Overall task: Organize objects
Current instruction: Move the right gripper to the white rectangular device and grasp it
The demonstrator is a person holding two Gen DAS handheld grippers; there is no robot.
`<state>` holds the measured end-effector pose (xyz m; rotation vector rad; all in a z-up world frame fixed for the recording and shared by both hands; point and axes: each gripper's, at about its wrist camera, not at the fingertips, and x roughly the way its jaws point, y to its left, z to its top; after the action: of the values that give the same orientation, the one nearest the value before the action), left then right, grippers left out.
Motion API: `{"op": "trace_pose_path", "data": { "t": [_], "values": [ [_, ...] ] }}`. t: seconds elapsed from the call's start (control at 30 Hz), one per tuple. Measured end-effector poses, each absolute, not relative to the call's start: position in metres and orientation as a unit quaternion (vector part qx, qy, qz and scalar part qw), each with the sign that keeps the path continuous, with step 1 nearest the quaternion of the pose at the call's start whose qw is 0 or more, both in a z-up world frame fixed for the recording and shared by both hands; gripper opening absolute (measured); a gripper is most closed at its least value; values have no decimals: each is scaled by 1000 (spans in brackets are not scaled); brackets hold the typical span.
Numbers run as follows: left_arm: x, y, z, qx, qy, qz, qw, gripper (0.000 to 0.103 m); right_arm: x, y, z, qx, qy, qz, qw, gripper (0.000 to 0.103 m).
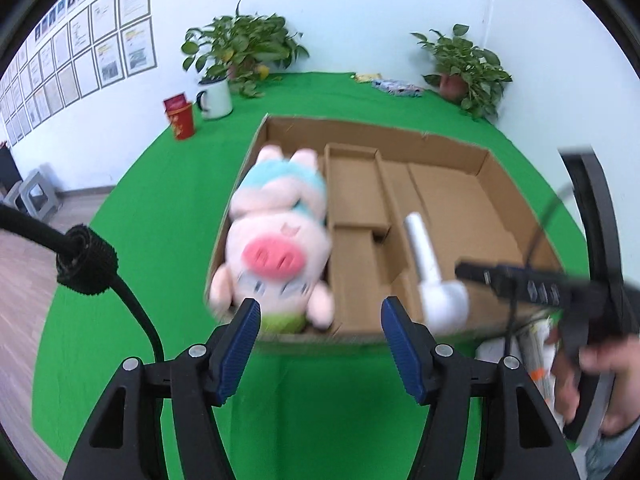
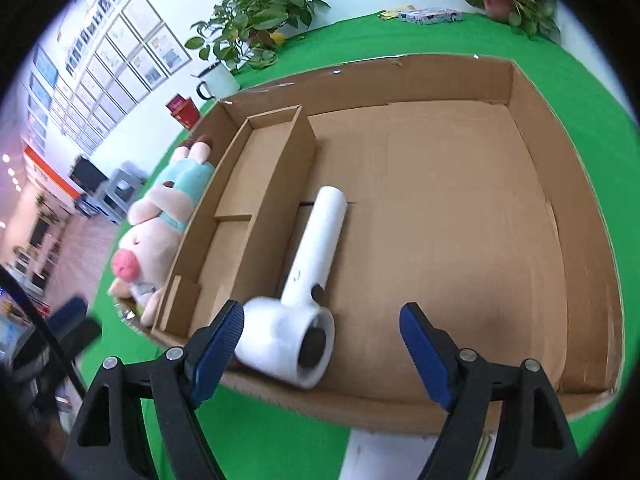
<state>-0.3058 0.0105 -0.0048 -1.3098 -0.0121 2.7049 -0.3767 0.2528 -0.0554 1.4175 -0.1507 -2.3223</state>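
A pink pig plush (image 1: 276, 244) in a teal top lies in the left compartment of a cardboard box (image 1: 448, 152); it also shows in the right wrist view (image 2: 160, 224). A white hair dryer (image 1: 434, 280) lies in the box's wide part, head at the near wall (image 2: 304, 300). My left gripper (image 1: 320, 316) is open and empty, just in front of the plush. My right gripper (image 2: 320, 328) is open and empty, its jaws either side of the dryer head without touching. The right gripper also shows from the side in the left wrist view (image 1: 520, 280).
The box (image 2: 520, 92) has narrow divided compartments (image 2: 248, 184) in its left part. It sits on a green table (image 1: 160, 208). A white mug (image 1: 214, 98), a red cup (image 1: 180, 118), two potted plants (image 1: 244, 48) and packets (image 1: 396, 86) stand at the back. White papers (image 2: 376, 456) lie near me.
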Motion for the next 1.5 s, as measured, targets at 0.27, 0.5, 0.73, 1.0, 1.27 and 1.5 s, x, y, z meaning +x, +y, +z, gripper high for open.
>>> {"op": "trace_pose_path", "data": {
  "t": [0.27, 0.5, 0.73, 1.0, 1.27, 1.5],
  "values": [
    [-288, -1, -33, -443, -22, 892, 87, 61, -390, 226, -77, 537, -20, -824, 179, 43],
    [-288, 3, -39, -444, -31, 890, 99, 61, -385, 222, -77, 541, -8, -820, 188, 26],
    [-282, 14, -37, -427, -33, 898, 101, 62, -370, 233, -65, 520, -8, -836, 175, 77],
    [-270, 39, -30, -385, -20, 916, 112, 80, -289, 284, -45, 433, 36, -886, 161, 84],
    [-270, 61, -46, -414, -45, 891, 180, 80, -210, 316, -52, 370, 38, -901, 222, 84],
    [-280, 82, -68, -467, -97, 836, 271, 73, -194, 294, -73, 388, 55, -873, 291, 84]
  ]
}}
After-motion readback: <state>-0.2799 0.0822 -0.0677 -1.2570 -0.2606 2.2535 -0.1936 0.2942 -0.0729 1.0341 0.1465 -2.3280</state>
